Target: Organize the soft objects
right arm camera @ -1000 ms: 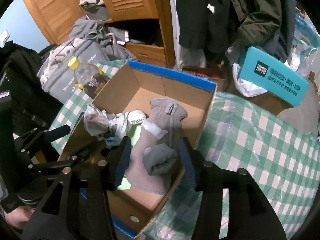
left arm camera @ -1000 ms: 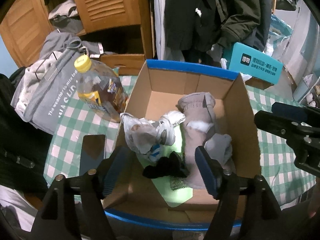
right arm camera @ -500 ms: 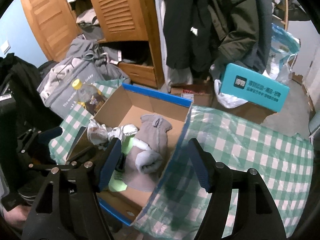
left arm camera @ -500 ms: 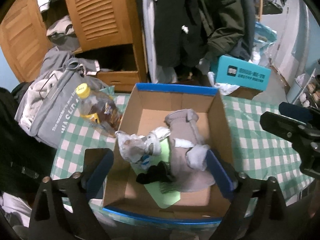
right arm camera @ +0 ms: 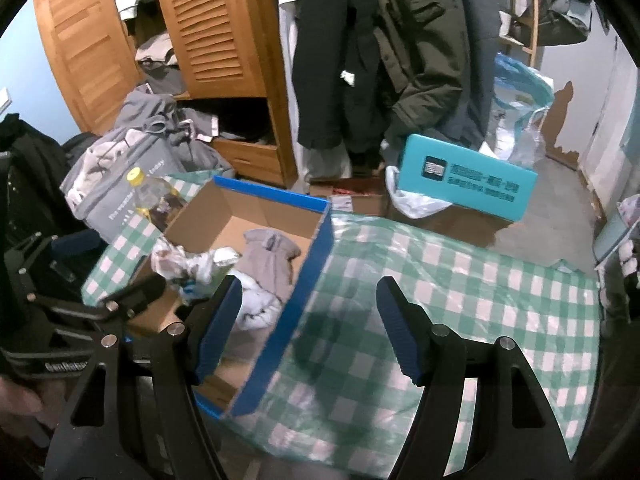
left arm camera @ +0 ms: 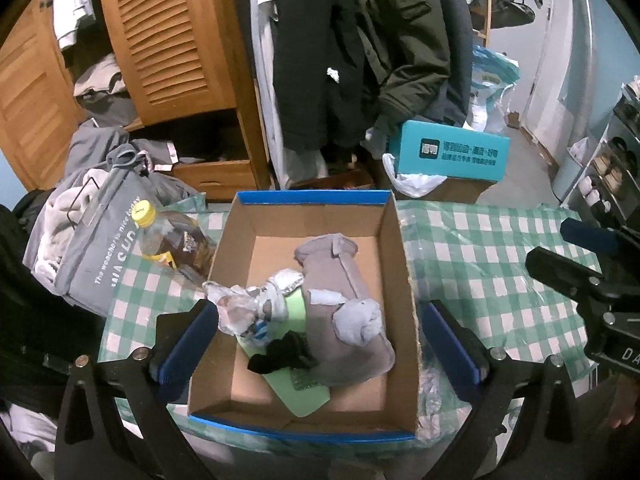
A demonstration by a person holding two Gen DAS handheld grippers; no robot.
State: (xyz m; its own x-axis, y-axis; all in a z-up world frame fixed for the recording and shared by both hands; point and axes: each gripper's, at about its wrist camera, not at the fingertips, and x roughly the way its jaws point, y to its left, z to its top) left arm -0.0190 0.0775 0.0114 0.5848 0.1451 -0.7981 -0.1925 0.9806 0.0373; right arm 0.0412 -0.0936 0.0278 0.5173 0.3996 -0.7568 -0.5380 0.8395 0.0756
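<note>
So there's an open brown cardboard box with blue-taped edges (left arm camera: pixel 394 248) sitting on the surface, which is covered in a green-and-white checked cloth (left arm camera: pixel 488 264). All the soft stuff is inside the box: a big grey fleece mitten (left arm camera: pixel 340 280) lying lengthwise, with a rolled light-grey sock (left arm camera: pixel 360 320) resting on top of it toward the near end. Left of the mitten there's a crumpled white-and-grey patterned sock bundle (left arm camera: pixel 248 306) leaning against the left wall, and a small black sock (left arm camera: pixel 280 354) just in front of that, lying on a pale green flat card (left arm camera: pixel 298 394) on the box floor.

The left hand-held gripper (left arm camera: pixel 316 344) hangs above the near end of the box with its blue-padded jaws spread wide, one either side of the box, holding nothing. The right hand-held gripper (right arm camera: pixel 310 330) is wide apart too and empty, sitting over the box's right wall and the checked cloth next to it.

Outside the box on the left, touching its wall, is a clear plastic bottle with a yellow cap (left arm camera: pixel 172 240), and beside that a grey fabric bag with white lettering (left arm camera: pixel 96 240). A teal rectangular carton (left arm camera: pixel 454 152) sits behind the surface.
</note>
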